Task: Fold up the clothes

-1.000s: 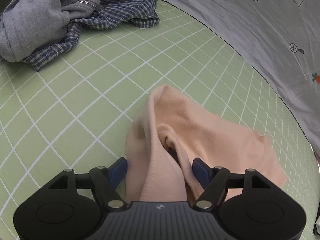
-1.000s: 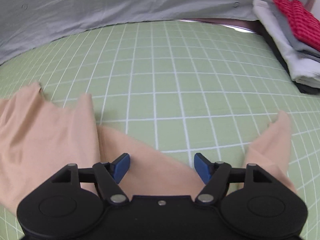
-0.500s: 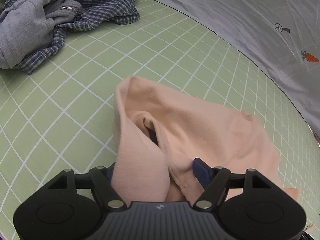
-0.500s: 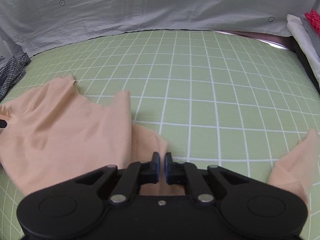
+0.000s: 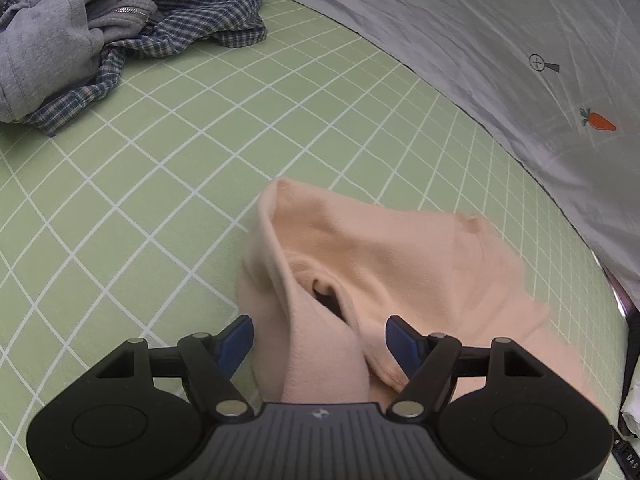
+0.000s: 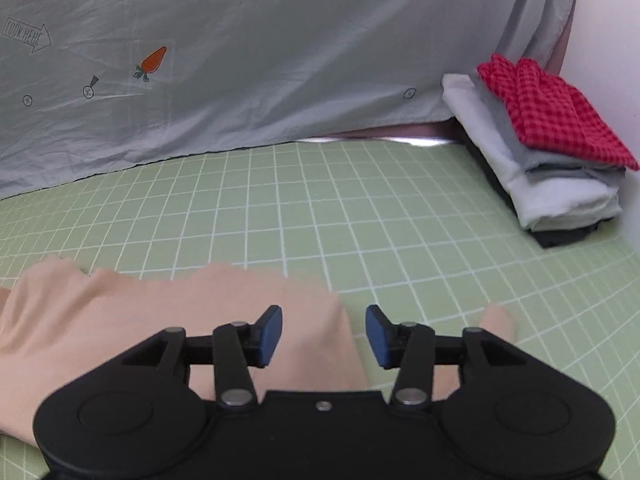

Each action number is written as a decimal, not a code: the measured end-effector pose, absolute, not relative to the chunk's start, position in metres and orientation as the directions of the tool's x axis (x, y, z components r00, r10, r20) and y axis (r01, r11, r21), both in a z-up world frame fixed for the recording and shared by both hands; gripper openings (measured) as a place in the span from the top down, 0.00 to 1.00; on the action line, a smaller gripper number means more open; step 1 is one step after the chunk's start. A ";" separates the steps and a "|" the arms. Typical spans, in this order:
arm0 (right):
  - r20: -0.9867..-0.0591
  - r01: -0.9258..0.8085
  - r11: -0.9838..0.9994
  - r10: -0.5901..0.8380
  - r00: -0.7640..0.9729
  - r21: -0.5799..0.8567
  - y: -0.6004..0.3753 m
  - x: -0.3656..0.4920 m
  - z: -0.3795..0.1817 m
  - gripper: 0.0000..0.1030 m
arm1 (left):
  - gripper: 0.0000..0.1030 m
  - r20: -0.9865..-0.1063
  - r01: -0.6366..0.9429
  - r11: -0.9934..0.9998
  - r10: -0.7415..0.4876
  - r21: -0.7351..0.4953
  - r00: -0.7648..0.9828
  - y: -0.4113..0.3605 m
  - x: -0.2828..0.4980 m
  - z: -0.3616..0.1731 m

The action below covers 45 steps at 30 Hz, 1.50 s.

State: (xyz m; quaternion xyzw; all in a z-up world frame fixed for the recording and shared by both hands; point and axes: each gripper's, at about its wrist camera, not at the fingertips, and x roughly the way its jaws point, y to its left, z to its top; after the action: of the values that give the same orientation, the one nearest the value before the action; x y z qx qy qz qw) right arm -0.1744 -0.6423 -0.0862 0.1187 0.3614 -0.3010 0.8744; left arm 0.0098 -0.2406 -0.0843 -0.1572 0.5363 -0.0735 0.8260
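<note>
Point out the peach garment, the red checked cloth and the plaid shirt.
peach garment (image 5: pixel 400 252): left wrist view, its flat middle.
red checked cloth (image 6: pixel 552 116): right wrist view, top of the folded stack.
plaid shirt (image 5: pixel 200 20): left wrist view, its crumpled body.

The crumpled peach cotton garment (image 5: pixel 404 268) lies on the green gridded surface (image 5: pixel 168 184); a stack of folded clothes (image 6: pixel 544 152) sits far right, a heap of unfolded shirts (image 5: pixel 112 28) far left.

Left gripper (image 5: pixel 320 340) fingers (image 5: pixel 236 340) spread around bunched peach garment (image 5: pixel 400 264), green grid mat (image 5: pixel 160 184), crumpled clothes pile (image 5: pixel 120 28) beyond
</note>
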 end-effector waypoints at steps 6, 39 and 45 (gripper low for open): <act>-0.772 0.663 0.717 -0.291 0.565 0.215 -0.629 -0.190 -0.106 0.44 | 0.25 -0.862 0.072 0.941 -0.332 -0.330 0.384 -0.267 -0.003 -0.084; -0.814 0.603 0.694 -0.041 0.579 0.394 -0.616 -0.180 -0.136 0.38 | 0.25 -0.801 0.161 0.942 -0.334 -0.294 0.497 -0.274 -0.028 -0.040; -0.813 0.610 0.684 -0.043 0.581 0.400 -0.614 -0.184 -0.137 0.38 | 0.25 -0.726 0.167 0.906 -0.413 -0.389 0.550 -0.272 -0.028 -0.024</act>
State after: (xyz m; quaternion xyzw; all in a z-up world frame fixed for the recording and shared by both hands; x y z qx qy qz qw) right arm -0.1845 -0.6143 -0.1372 0.3440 0.4120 -0.1993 0.8199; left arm -0.0275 -0.2715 -0.0237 -0.1388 0.4439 -0.1667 0.8694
